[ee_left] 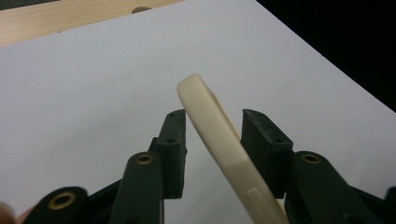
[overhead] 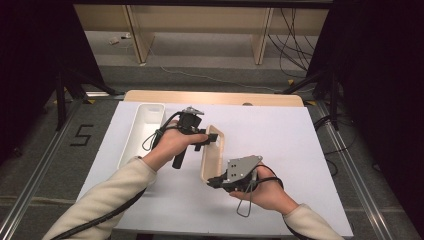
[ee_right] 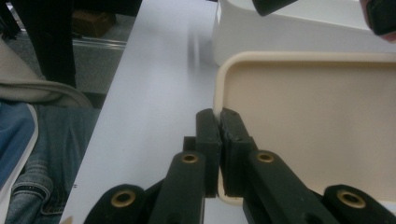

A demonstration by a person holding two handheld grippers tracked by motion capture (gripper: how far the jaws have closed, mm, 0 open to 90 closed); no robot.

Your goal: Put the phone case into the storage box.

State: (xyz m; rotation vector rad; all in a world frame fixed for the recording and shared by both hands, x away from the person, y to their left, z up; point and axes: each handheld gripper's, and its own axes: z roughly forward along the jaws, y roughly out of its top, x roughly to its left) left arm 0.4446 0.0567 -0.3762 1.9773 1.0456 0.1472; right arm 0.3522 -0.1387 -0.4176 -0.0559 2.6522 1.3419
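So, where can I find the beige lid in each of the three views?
High view: beige lid at centre, tilted on edge between both hand-held grippers.
Left gripper view: its rim runs between the black jaws.
Right gripper view: right half, edge pinched.
Shared landmark: the white table sheet.

The right gripper (ee_right: 219, 122) rises from 6 o'clock, its two black jaws pinched together on the rim of a cream tray (ee_right: 308, 116) that spreads toward 3 o'clock. A white bin (ee_right: 299, 35) sits at 1 o'clock beyond it. The white worktop (ee_right: 154, 93) runs toward 12 o'clock; blue jeans (ee_right: 42, 186) show at 8 o'clock.
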